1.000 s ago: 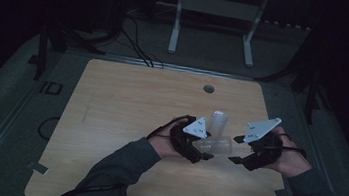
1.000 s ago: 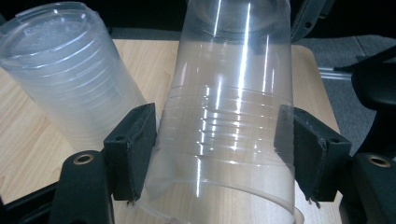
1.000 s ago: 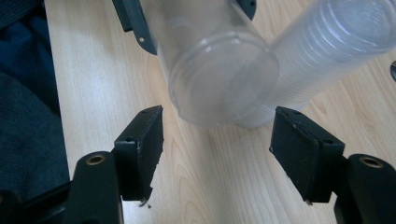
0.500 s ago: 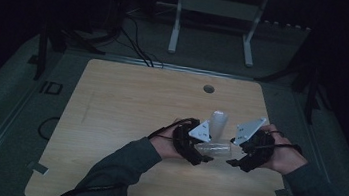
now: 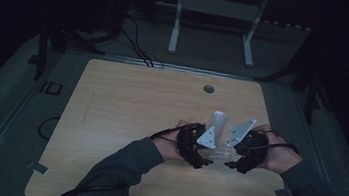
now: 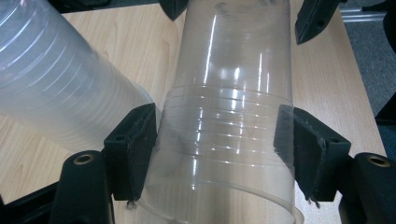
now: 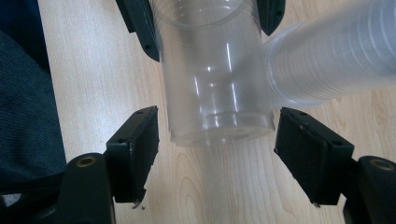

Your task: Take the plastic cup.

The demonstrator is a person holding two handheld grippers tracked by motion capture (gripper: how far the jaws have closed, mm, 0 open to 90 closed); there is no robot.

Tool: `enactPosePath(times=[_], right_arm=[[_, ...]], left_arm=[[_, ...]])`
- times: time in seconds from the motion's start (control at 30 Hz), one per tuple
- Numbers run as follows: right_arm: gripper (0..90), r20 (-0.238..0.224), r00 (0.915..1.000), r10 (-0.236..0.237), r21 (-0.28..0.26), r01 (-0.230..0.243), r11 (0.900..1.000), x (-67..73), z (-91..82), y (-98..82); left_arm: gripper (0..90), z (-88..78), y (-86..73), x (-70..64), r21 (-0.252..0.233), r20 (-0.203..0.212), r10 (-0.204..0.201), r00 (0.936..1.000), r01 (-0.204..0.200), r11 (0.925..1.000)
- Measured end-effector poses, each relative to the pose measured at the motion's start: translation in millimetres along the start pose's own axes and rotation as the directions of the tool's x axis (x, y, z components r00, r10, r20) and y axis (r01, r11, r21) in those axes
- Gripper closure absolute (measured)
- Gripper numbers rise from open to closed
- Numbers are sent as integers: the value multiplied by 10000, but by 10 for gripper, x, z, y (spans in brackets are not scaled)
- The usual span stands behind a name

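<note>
A clear plastic cup (image 6: 229,116) lies level between my two hands over the wooden table (image 5: 126,102). My left gripper (image 6: 217,154) is shut on its wide rim end, with both pads pressed against the ribbed wall. My right gripper (image 7: 222,156) faces it from the other side. Its jaws have just been opening and now stand apart on either side of the cup's base (image 7: 217,126) without touching it. In the high view the left gripper (image 5: 203,157) and right gripper (image 5: 235,163) sit close together with the cup (image 5: 219,154) between them.
A stack of nested clear cups (image 5: 218,121) lies just beyond the held cup, one end next to it (image 7: 336,60). A dark sleeve (image 7: 23,116) fills the left edge of the right gripper view. A round hole (image 5: 208,88) marks the table's far side.
The right hand has drawn a little closer to the left hand, so the two grippers now nearly meet around the cup. The left hand has stayed put.
</note>
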State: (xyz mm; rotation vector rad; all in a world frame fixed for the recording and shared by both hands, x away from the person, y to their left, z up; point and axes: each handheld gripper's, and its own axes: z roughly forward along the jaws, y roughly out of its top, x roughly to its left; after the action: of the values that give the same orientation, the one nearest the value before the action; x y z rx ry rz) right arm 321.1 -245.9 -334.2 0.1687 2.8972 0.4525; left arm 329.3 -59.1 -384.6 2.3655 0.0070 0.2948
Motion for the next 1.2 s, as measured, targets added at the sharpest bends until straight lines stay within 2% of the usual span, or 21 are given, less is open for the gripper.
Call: enactPosePath(times=[0.43, 0.67, 0.8, 0.9, 1.03, 1.2], right_arm=[[288, -157, 9996, -256, 343, 261, 9991, 35, 100, 60], [389, -201, 9993, -316, 378, 324, 9988, 43, 127, 64], [407, -212, 9994, -262, 383, 270, 9989, 41, 123, 48], [408, -198, 9995, -266, 362, 273, 9990, 45, 132, 39], [409, -180, 9997, -145, 364, 151, 9992, 54, 166, 11], [409, -128, 9999, 42, 105, -41, 9999, 51, 175, -45]], left_arm=[[317, -2, 43, -38, -60, -42, 190, 9998, -191, 9998], [318, -2, 50, -53, -125, -10, 234, 9997, -234, 9996], [313, 9, 49, -57, -150, 28, 239, 9997, -238, 9996], [303, 27, 43, -68, -189, 40, 203, 9998, -203, 9996], [244, 18, 36, -66, -326, 23, 126, 9999, -126, 9994], [195, -21, 23, -61, -644, 14, -100, 9999, 100, 9979]])
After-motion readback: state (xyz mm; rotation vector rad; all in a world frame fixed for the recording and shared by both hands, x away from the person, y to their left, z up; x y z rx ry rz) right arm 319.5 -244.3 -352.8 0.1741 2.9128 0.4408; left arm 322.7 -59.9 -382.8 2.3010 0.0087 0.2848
